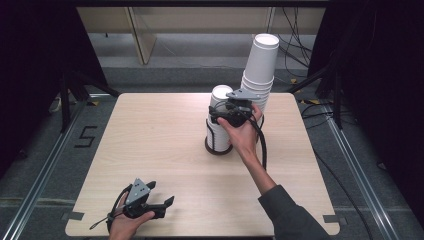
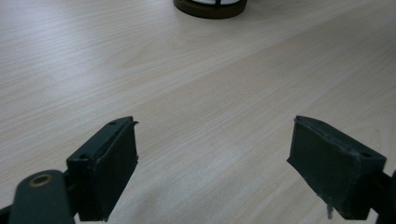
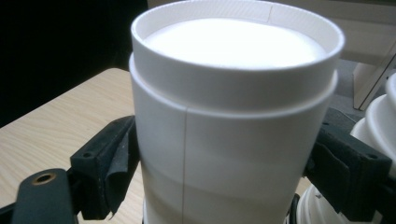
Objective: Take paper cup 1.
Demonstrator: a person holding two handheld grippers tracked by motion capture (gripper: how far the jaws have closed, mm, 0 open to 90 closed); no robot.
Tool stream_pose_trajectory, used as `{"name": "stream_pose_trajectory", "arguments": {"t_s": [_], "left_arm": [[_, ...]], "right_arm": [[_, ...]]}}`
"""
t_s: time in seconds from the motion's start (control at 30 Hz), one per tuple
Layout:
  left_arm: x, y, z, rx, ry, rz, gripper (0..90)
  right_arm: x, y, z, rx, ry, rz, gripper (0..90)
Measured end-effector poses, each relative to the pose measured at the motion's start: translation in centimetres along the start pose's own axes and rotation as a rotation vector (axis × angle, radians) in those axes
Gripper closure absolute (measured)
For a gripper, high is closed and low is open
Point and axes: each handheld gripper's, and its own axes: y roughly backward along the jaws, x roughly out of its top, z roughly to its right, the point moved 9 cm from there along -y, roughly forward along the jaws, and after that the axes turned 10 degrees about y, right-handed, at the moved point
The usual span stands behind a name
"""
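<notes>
Light wood-grain table (image 1: pixel 150 145) is sitting on a grey floor w/ dark curtains at both sides and cables trailing at the far right.

Near the table's middle, a white paper cup (image 1: pixel 220 107) is standing upside down, base up, in a black wire cup holder (image 1: pixel 218 145) w/ a dark round foot. The right gripper (image 1: pixel 227 112) is clamping this cup: in the right gripper view both black jaws are pressing against opposite sides of the cup (image 3: pixel 233 126), which is sitting upright between them, flat bottom facing up. The person's right hand (image 1: pixel 242 132) is wrapping the gripper body from behind, forearm and dark sleeve coming in from the bottom edge.

Just behind & to the right of the held cup, a tall stack of white paper cups (image 1: pixel 260 75) is standing, also inverted, leaning a bit to the right at the top. Part of that stack is showing at the right edge of the right gripper view (image 3: pixel 380 121).

The left gripper (image 1: pixel 162 202) is resting low at the table's near-left corner, well apart from the cups, in the left hand (image 1: pixel 127 225). Its jaws are spread wide w/ nothing between them, bare tabletop (image 2: pixel 196 93) under the gap; the holder's foot (image 2: pixel 210 7) is showing far ahead.
</notes>
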Motion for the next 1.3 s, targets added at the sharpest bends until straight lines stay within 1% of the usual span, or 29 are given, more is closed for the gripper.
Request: {"name": "stream_pose_trajectory", "arguments": {"t_s": [0.03, 0.07, 0.13, 0.17, 0.2, 0.3, 0.33, 0.37, 0.47, 0.5, 0.53, 0.57, 0.6, 0.63, 0.67, 0.7, 0.73, 0.77, 0.8, 0.9, 0.93, 0.97, 1.03, 1.13, 1.17, 1.23, 1.27, 1.3], "left_arm": [[0.0, 0.0, 0.0, 0.0, 0.0, 0.0, 14.6], [0.0, 0.0, 0.0, -0.006, -0.002, 0.002, 14.6], [0.0, 0.0, 0.0, -0.001, -0.005, -0.005, 14.6], [0.0, -0.1, 0.0, -0.003, -0.003, -0.003, 14.6], [-0.1, -0.1, 0.0, 0.001, -0.004, -0.005, 14.6], [0.0, 0.0, 0.0, -0.003, -0.006, -0.006, 14.6], [0.0, 0.0, 0.0, -0.003, -0.006, -0.004, 14.6], [0.0, 0.0, 0.0, -0.003, -0.006, -0.004, 14.6], [0.0, 0.0, 0.0, -0.007, -0.01, -0.002, 14.6], [0.0, 0.0, 0.0, -0.007, -0.004, 0.0, 14.6], [0.0, 0.0, 0.0, -0.006, -0.007, -0.003, 14.6], [0.0, 0.0, 0.0, -0.003, -0.007, -0.005, 14.6], [0.0, 0.0, 0.0, -0.008, -0.006, -0.003, 14.6], [0.0, 0.0, 0.0, -0.004, -0.008, -0.007, 14.6], [0.0, 0.0, 0.0, -0.004, -0.006, -0.007, 14.6], [0.0, 0.0, 0.0, -0.005, -0.005, -0.006, 14.6], [0.0, -0.1, 0.1, -0.004, -0.003, -0.005, 14.6], [-0.1, -0.1, 0.1, -0.004, -0.004, -0.007, 14.6], [-0.1, -0.1, 0.1, -0.005, -0.007, -0.008, 14.6], [-0.1, 0.0, 0.0, 0.0, -0.008, -0.012, 14.6], [-0.1, -0.1, 0.0, -0.001, -0.008, -0.013, 14.6], [-0.2, -0.1, 0.1, -0.008, -0.007, -0.012, 14.6], [-0.1, -0.1, 0.1, -0.007, -0.01, -0.013, 14.6], [-0.2, -0.1, 0.1, -0.01, -0.01, -0.016, 14.6], [-0.2, -0.1, 0.1, -0.011, -0.011, -0.013, 14.6], [-0.2, -0.1, 0.1, -0.011, -0.012, -0.017, 14.6], [-0.1, -0.1, 0.1, -0.008, -0.012, -0.017, 14.6], [-0.2, -0.1, 0.1, -0.011, -0.012, -0.017, 14.6]], "right_arm": [[0.0, 0.0, 0.0, 0.0, 0.0, 0.0, 15.4], [0.1, -0.2, 0.0, 0.004, 0.013, 0.009, 15.1], [0.0, -0.6, 0.0, -0.011, 0.005, -0.003, 15.3], [0.0, -0.7, -0.1, -0.006, 0.001, -0.006, 15.6], [0.1, -0.8, 0.0, -0.017, 0.005, -0.008, 15.3], [0.2, -0.9, -0.1, -0.017, 0.008, -0.011, 16.4], [0.2, -0.8, 0.0, -0.025, 0.0, -0.018, 16.8], [0.2, -0.8, 0.0, -0.029, -0.02, -0.018, 17.5], [0.4, -0.7, 0.0, -0.029, -0.024, -0.009, 18.0], [0.4, -0.7, 0.0, -0.029, -0.024, -0.009, 18.0], [0.7, -0.4, 0.0, -0.029, -0.043, 0.001, 18.2], [0.8, -0.3, 0.0, -0.03, -0.04, 0.005, 18.2], [0.8, -0.3, 0.0, -0.03, -0.04, 0.005, 18.2], [1.3, 0.0, 0.1, -0.033, -0.025, 0.013, 18.2], [1.3, 0.0, 0.1, -0.033, -0.025, 0.013, 18.2], [1.5, 0.2, 0.1, -0.031, -0.035, 0.015, 18.3], [1.7, 0.3, 0.2, -0.037, -0.022, 0.028, 18.3], [2.2, 0.7, 0.2, -0.035, -0.036, 0.033, 18.3], [2.5, 0.8, 0.3, -0.037, -0.033, 0.045, 18.4], [3.0, 1.3, 0.4, -0.039, -0.037, 0.054, 18.4], [3.6, 1.6, 0.4, -0.036, -0.042, 0.063, 18.4], [3.9, 1.8, 0.3, -0.037, -0.047, 0.067, 18.4], [4.7, 2.2, 0.4, -0.042, -0.031, 0.079, 18.4], [6.1, 3.0, 0.5, -0.043, -0.044, 0.108, 18.4], [6.5, 3.3, 0.6, -0.045, -0.035, 0.116, 18.3], [7.3, 3.8, 0.8, -0.051, -0.039, 0.138, 18.4], [7.5, 4.2, 0.8, -0.051, -0.054, 0.14, 18.3], [7.9, 4.4, 0.9, -0.045, -0.048, 0.153, 18.3]]}}
